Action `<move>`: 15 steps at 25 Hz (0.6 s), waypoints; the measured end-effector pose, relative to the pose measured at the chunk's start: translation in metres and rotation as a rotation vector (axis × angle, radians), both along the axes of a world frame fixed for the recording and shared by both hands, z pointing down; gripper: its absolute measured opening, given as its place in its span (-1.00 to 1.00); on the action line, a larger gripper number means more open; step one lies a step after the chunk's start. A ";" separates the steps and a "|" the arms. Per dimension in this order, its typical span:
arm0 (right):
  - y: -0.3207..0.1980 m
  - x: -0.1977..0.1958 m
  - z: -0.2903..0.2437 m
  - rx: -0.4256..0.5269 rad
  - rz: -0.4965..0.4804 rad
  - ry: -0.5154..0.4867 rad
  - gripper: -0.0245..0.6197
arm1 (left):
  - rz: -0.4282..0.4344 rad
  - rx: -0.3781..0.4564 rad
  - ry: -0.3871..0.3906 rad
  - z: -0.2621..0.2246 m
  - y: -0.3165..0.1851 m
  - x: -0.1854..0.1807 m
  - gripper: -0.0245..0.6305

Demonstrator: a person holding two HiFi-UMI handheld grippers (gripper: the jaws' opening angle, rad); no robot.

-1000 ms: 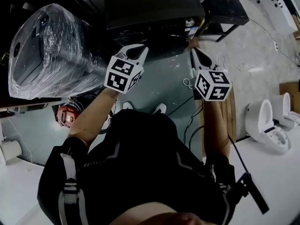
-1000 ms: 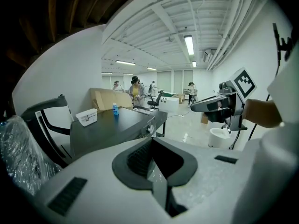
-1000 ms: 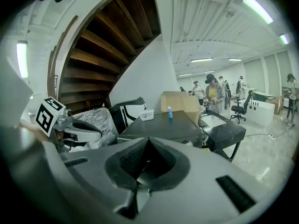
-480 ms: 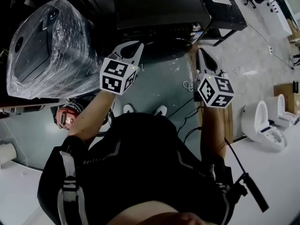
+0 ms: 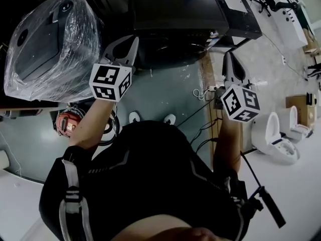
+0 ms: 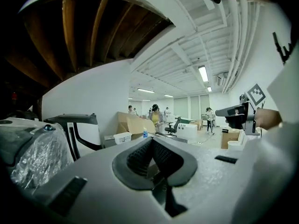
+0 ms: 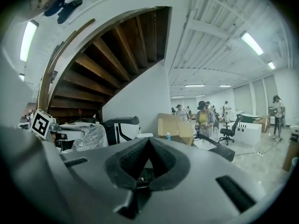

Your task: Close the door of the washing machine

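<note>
A person in black stands over two white shoes on the floor, a gripper in each hand, each carrying one marker cube. The left gripper has its jaws pressed together with nothing between them. The right gripper is the same, closed and empty. Both hang in the air, short of the one dark-topped washing machine straight ahead against the far edge of the floor; I cannot tell how its door stands. One plastic-wrapped appliance sits just beside it at the left. Two white toilets stand off to the right.
</note>
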State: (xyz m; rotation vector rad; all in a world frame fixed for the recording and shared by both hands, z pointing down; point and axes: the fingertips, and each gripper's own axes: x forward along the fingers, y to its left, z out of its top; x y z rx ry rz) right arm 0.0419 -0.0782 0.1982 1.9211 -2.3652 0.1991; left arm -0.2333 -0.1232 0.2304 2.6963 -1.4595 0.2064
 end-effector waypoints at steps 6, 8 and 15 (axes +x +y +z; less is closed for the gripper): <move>0.002 -0.011 -0.004 0.013 0.019 0.010 -0.91 | -0.059 0.021 0.027 -0.006 0.004 -0.032 -0.91; 0.001 -0.017 -0.006 0.017 0.011 0.029 -0.91 | -0.066 0.027 0.034 -0.008 0.005 -0.038 -0.92; -0.003 -0.032 -0.010 0.025 0.000 0.038 -0.91 | -0.066 0.031 0.042 -0.010 0.003 -0.046 -0.92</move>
